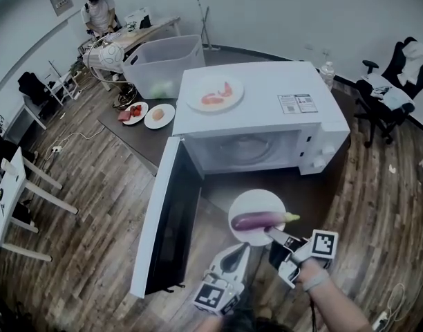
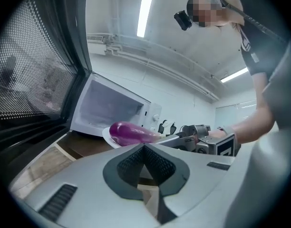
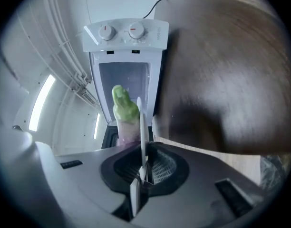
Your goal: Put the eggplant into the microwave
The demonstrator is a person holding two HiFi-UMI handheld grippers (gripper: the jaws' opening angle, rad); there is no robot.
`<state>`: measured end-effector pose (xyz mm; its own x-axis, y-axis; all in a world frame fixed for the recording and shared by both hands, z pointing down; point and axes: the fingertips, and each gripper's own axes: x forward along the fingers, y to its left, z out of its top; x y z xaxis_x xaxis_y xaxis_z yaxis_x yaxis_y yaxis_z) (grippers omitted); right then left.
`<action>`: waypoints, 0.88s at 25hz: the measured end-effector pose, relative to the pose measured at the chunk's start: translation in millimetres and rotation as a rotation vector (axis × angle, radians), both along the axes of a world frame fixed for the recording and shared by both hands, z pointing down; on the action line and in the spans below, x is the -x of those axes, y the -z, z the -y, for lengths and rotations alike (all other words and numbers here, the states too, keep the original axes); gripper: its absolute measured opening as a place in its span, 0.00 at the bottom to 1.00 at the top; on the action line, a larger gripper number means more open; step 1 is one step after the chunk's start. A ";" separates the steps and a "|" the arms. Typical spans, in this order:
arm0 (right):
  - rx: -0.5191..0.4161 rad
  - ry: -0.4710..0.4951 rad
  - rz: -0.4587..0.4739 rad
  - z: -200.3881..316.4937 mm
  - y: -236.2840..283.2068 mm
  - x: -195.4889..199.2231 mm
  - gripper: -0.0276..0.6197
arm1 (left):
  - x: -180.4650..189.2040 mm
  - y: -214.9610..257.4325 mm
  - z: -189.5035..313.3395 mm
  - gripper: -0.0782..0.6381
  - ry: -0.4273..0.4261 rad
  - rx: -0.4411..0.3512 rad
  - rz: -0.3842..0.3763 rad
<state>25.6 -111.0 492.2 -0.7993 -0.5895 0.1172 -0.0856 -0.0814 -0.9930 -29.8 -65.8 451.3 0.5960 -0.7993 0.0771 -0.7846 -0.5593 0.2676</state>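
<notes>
The right hand-held gripper is clamped on the rim of a round white plate carrying the glossy purple eggplant, just in front of the open white microwave; the left hand-held gripper, jaws together, holds nothing

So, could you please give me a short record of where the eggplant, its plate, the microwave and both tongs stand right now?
microwave: door swung wide open, cavity looks empty
eggplant: lying on the white plate, outside, in front of the cavity
right tongs: shut on the white plate's near rim, holding it up
left tongs: shut, nothing between them, beside the white plate
microwave top: second plate with pink food
task state: eggplant not yet inside
</notes>
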 end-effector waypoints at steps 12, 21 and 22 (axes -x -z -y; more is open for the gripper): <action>-0.020 -0.034 -0.033 67.4 -4.9 1.1 0.07 | -0.6 -6.2 60.6 0.11 0.044 -0.003 -0.062; -0.038 -0.036 -0.039 104.7 2.1 10.3 0.07 | -5.2 -6.2 97.1 0.11 0.028 0.001 -0.061; -0.036 -0.039 -0.040 110.1 2.0 10.9 0.07 | -4.7 -5.9 103.6 0.11 0.028 -0.002 -0.059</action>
